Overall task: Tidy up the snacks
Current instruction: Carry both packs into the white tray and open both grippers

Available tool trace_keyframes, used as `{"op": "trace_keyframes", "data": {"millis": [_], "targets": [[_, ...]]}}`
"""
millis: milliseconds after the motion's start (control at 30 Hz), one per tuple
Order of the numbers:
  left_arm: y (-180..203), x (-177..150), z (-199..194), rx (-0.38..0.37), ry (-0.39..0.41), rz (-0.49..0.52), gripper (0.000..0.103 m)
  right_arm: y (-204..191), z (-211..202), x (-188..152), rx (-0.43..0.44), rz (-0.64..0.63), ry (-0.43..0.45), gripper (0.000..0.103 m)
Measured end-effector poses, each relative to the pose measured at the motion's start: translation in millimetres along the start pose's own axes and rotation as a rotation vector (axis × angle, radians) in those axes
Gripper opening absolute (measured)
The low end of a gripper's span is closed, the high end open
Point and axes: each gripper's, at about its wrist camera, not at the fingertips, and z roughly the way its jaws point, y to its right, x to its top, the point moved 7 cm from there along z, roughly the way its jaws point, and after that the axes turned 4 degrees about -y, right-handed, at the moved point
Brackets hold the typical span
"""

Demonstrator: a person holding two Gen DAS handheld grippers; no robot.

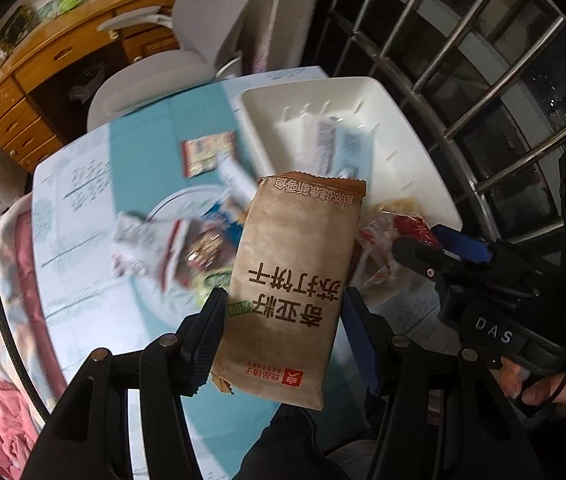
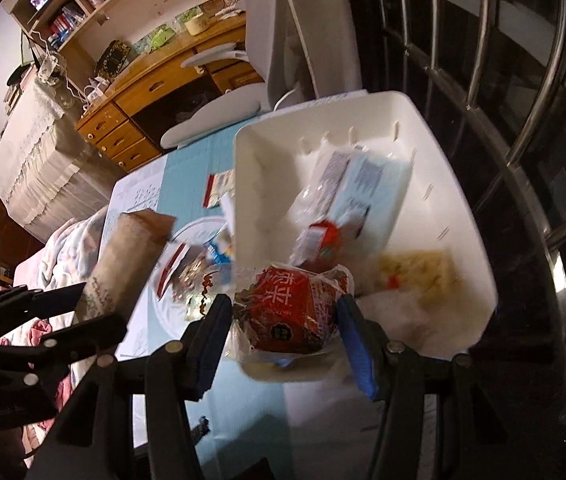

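Right wrist view, red packet (image 2: 289,312) clamped, left shows brown packet (image 1: 295,280)

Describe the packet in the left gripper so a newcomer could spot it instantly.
Start at the white bin on the blue patterned tablecloth. Just in front of it, above the plate of mixed snacks, the left gripper holds a long brown packet upright by its lower end. It is the only kraft-brown wrapper with big dark characters; the right gripper's packet is red.
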Motion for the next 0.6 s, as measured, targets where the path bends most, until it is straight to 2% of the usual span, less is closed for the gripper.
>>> {"op": "trace_keyframes", "data": {"millis": [267, 433, 600], "targets": [[64, 49, 18, -0.027, 0.022, 0.039, 0.055, 47, -12, 29, -0.011, 0.008, 0.043, 0.055], [85, 71, 21, -0.044, 0.051, 0.061, 0.054, 67, -11, 38, -0.017, 0.026, 0.045, 0.055], [91, 82, 27, -0.041, 0.045, 0.057, 0.054, 77, -6, 41, -0.002, 0.041, 0.030, 0.058]]}}
